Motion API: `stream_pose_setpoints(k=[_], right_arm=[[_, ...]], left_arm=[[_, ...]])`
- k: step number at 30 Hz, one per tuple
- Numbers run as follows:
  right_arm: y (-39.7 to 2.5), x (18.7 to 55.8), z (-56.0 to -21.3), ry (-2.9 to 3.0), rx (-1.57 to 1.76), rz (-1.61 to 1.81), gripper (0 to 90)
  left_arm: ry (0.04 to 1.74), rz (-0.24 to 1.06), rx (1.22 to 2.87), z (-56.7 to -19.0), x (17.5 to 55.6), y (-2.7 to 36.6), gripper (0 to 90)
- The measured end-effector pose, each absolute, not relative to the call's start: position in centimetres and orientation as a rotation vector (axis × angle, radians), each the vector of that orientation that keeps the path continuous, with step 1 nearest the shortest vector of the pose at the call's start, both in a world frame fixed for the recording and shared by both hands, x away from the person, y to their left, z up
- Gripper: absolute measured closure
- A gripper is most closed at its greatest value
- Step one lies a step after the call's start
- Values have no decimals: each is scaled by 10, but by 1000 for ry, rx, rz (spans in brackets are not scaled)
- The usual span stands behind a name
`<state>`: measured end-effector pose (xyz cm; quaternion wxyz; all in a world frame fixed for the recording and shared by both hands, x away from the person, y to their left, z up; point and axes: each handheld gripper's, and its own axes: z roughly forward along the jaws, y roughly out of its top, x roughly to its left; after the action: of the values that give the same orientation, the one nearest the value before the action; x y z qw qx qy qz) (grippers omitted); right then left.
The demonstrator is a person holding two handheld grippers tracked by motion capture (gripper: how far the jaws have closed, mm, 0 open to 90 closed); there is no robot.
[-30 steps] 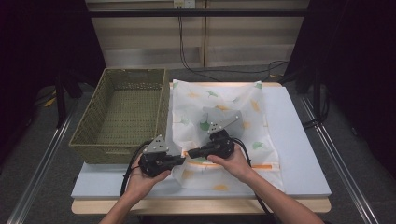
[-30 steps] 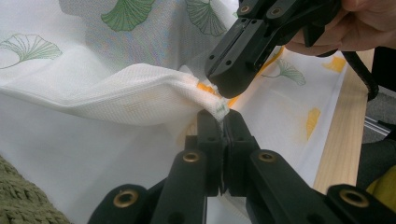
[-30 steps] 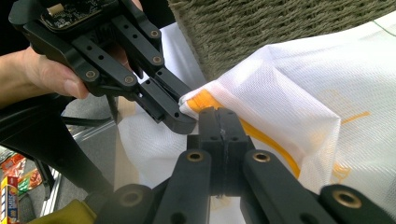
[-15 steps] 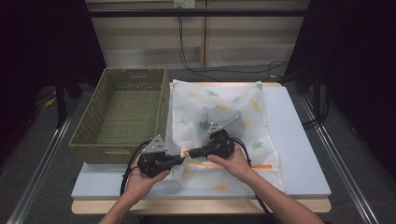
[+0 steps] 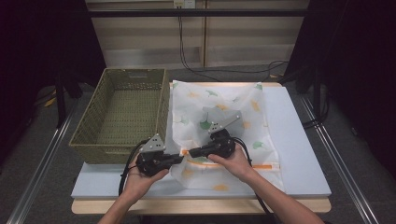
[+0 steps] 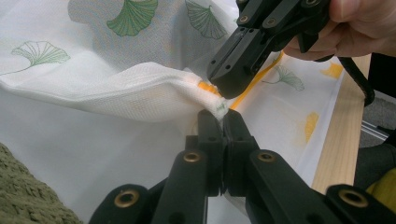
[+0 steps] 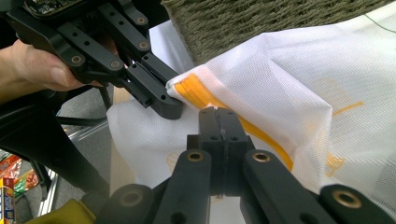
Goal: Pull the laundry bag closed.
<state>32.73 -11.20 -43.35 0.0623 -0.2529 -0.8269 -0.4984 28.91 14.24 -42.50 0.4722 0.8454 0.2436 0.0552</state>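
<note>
No visible shift; mesh bag (image 6: 154, 91) corner pinched between both grippers' closed fingers (image 6: 219, 126).

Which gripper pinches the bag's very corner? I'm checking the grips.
The left gripper: it clamps the mesh bag at its corner tip; the right gripper bites beside it.

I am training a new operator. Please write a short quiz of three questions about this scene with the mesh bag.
1. True or false: both the left gripper and the right gripper are shut on the white mesh laundry bag.
2. Which colour is the bag's zipper? A) orange B) blue C) black
3. Fill in: to the left of the bag stands a woven green ____.

Key: 1 true; 2 A; 3 basket.
</note>
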Motion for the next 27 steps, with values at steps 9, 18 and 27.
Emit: stream_pose_setpoints(k=[9,18,27], right_arm=[[-113,327,-433,-2540,-766,-1497,900],[-114,326,-433,-2534,-776,-1502,900],[-114,325,-431,-2535,-776,-1508,900]], left_arm=[[605,127,2053,-423,290,145,881],[614,130,2051,-422,289,149,881],[613,128,2040,-421,290,150,881]])
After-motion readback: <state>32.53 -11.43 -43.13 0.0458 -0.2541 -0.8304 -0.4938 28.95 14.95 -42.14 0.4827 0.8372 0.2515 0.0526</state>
